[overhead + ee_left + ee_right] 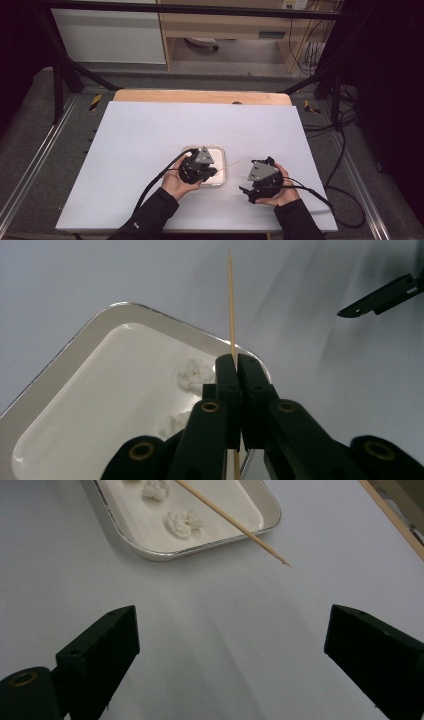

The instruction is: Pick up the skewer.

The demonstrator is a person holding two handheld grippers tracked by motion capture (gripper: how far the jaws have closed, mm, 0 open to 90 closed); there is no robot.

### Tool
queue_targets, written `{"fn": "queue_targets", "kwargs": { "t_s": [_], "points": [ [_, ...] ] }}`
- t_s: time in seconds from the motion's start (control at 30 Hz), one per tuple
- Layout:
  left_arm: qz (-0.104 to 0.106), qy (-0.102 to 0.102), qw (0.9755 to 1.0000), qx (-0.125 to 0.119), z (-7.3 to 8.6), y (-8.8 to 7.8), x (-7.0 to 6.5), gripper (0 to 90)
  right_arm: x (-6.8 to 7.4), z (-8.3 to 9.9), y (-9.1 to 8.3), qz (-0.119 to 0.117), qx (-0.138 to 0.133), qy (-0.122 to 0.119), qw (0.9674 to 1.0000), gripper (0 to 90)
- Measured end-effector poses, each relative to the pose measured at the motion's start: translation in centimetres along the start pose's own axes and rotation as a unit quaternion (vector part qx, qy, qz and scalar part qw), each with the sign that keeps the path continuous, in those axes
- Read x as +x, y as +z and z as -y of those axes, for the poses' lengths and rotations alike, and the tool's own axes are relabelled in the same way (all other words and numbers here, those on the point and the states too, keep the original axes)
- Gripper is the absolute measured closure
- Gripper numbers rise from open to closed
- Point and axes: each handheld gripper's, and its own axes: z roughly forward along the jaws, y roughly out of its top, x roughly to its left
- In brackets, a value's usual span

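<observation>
Holding a wooden skewer over a white tray, with the second gripper standing by.

Item, left: left gripper, jaws clenched on the skewer, near right part of the tray; the stick runs out rightward past the rim, its pointed tip above the bare white table. Item, centre: tray holding small white dough-like lumps, none yet on the stick. Item, right: right gripper, near and right of the tray, jaws released and wide, holding nothing. Step judged: skewer picked up, threading not begun. Next move likely calls for the right gripper to pinch a lump gently and align it with the tip.
</observation>
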Motion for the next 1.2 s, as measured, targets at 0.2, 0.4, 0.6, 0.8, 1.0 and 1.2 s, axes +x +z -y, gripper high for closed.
{"fn": "queue_targets", "kwargs": {
  "t_s": [0.2,0.4,0.6,0.8,1.0,1.2],
  "points": [
    [0.007,0.009,0.9999,0.005,-0.7,0.5,-0.5,88.8,0.2,0.1,0.1,0.002,0.005,-0.024,0.9997,11.5],
    [0.013,0.014,0.9997,0.015,-1.1,1.0,-0.9,88.8,0.3,-0.2,-0.1,0.008,0.004,-0.059,0.9982,15.4],
    [0.019,0.018,0.9993,0.025,-1.5,1.6,-1.2,88.8,0.4,-0.4,-0.1,0.012,-0.008,-0.098,0.9951,19.9],
    [0.024,0.025,0.9989,0.031,-2.1,1.9,-1.6,88.8,0.6,-0.3,-0.1,0.013,-0.011,-0.134,0.9908,27.4],
    [0.028,0.031,0.9984,0.038,-2.7,2.3,-2.1,88.8,0.7,-0.2,-0.1,0.018,-0.003,-0.178,0.9838,36.1],
    [0.034,0.041,0.9976,0.044,-3.3,2.6,-2.6,88.9,1.0,-0.2,0.0,0.024,0.006,-0.227,0.9735,47.3]
  ]
}}
